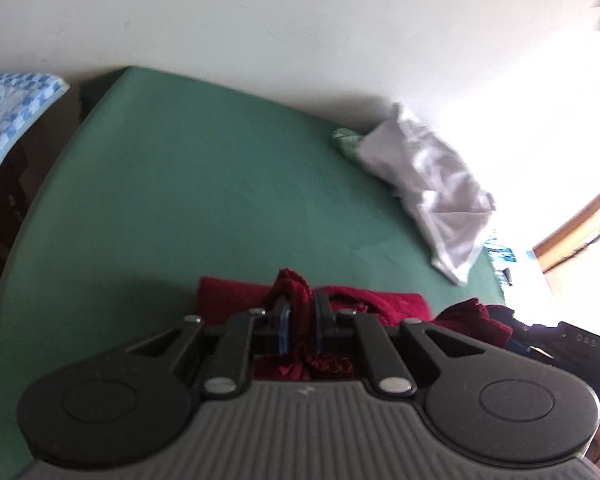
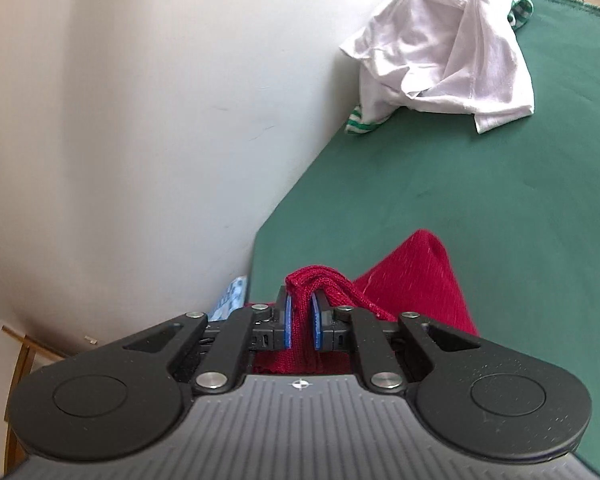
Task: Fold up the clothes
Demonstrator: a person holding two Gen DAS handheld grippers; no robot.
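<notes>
A dark red knitted garment point(image 1: 227, 296) lies on the green-covered table point(image 1: 187, 184). My left gripper point(image 1: 300, 300) is shut on a bunched edge of it, with red cloth between the blue pads. My right gripper point(image 2: 300, 300) is also shut on a fold of the red garment point(image 2: 416, 276), which hangs down over the green table point(image 2: 480, 208). A crumpled white shirt point(image 1: 432, 184) lies at the table's far side by the wall; it also shows in the right wrist view point(image 2: 448, 48).
A green-and-white striped cloth point(image 2: 360, 124) pokes out under the white shirt. A white wall point(image 1: 259, 20) borders the table. A blue patterned cloth point(image 1: 7, 120) sits off the table's left edge. A dark device point(image 1: 572, 340) is at the right.
</notes>
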